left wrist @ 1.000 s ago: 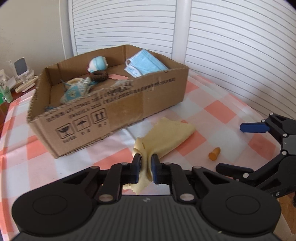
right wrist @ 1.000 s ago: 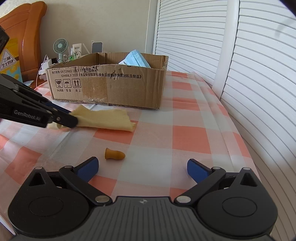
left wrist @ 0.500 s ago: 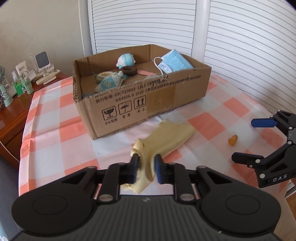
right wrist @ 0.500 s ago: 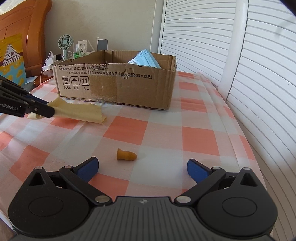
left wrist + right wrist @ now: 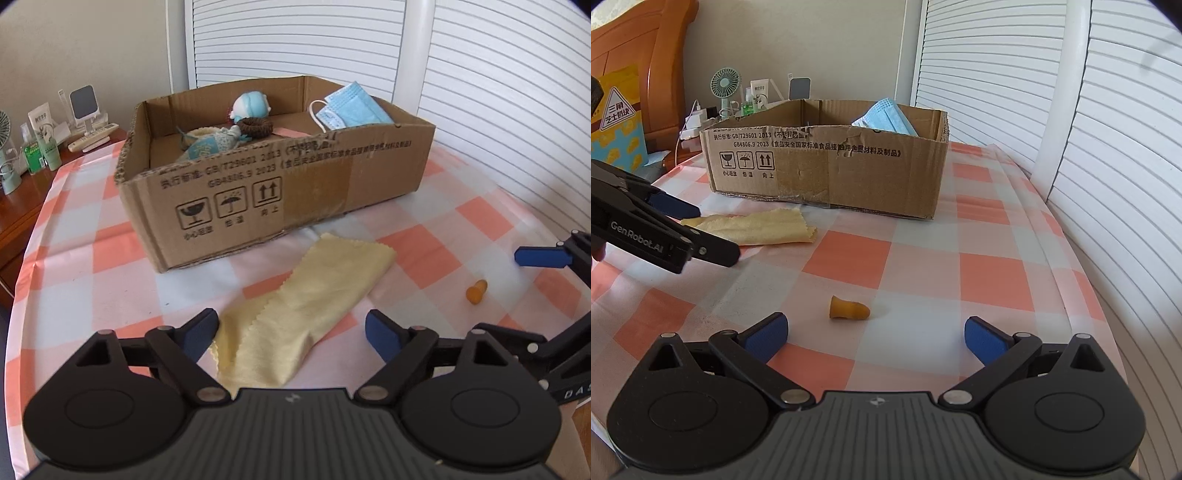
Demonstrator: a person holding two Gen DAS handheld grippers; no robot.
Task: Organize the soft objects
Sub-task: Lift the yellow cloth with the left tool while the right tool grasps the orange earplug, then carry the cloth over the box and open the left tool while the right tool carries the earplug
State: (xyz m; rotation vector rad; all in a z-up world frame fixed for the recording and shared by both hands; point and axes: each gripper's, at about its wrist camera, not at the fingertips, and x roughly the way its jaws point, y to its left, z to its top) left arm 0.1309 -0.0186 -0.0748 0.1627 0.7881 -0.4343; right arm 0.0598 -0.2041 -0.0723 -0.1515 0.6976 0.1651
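Two tools in view, both with blue-padded fingers spread wide apart and holding nothing.

Left tool (image 5: pixel 291 334): poised low over the near end of the yellow cloth (image 5: pixel 306 295), one pad on either side of it; whether the pads touch the fabric cannot be told. Seen from the right wrist as a black linkage at the left edge.

Right tool (image 5: pixel 875 338): poised above the worktop (image 5: pixel 993 273), which carries a pink-and-white checked cover, with the orange finger cot (image 5: pixel 848 307) lying just ahead, between the lines of its fingers and untouched.

Yellow cloth: flat on the worktop, folded lengthwise, zigzag edge showing, its far end just in front of the cardboard box (image 5: pixel 295 192).

Cardboard box: open-topped, standing on the worktop. Contents: blue face mask (image 5: pixel 351 109) leaning in the right rear corner; brown hair tie (image 5: pixel 257 127); pale blue round plush (image 5: pixel 250 105) behind the tie; small patterned fabric pieces (image 5: pixel 210 142) at centre left.

Side cabinet beyond the worktop: small fan (image 5: pixel 726 85), green bottles (image 5: pixel 38 151).
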